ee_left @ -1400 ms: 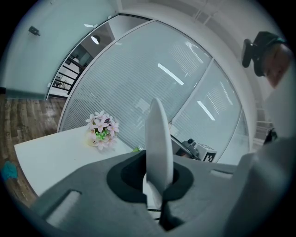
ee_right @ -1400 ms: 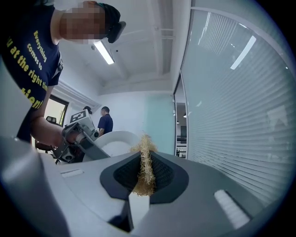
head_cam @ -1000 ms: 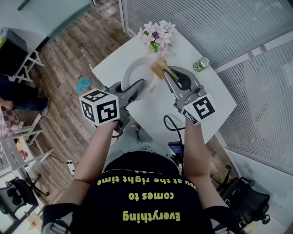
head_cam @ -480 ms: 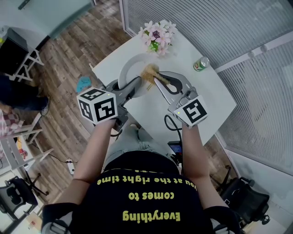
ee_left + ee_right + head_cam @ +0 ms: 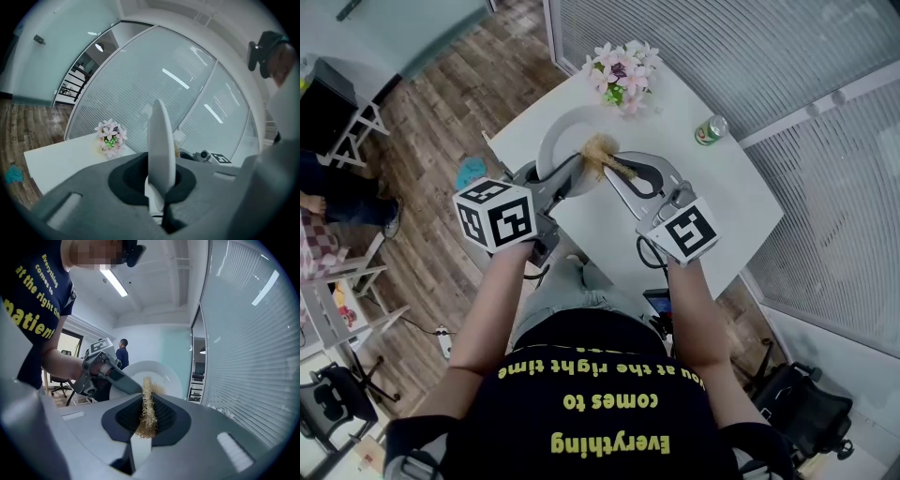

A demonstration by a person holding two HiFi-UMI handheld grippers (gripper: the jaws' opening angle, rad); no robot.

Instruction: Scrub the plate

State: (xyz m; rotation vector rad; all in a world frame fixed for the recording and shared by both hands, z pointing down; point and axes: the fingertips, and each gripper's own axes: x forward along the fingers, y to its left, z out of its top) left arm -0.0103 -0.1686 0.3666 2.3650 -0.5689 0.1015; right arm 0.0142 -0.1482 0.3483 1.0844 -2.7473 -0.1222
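We hold the white plate (image 5: 565, 131) on edge over the tabletop (image 5: 722, 202) with the left gripper (image 5: 570, 174). Its jaws are clamped on the plate's near rim, and in the left gripper view the plate stands upright and edge-on between them. The right gripper (image 5: 617, 169) has its jaws pinched on a tan fibrous scrubber (image 5: 600, 150), whose frayed end sticks out past the tips.

The plate lies just left of and slightly beyond the right jaws, its open face turned toward them. The scrubber sits at the near right part of that face, close to where the left jaws grip, and seems to touch it. We judge that the scrubbing falls to the right hand, stroking toward the far rim, while the left only steadies the plate.
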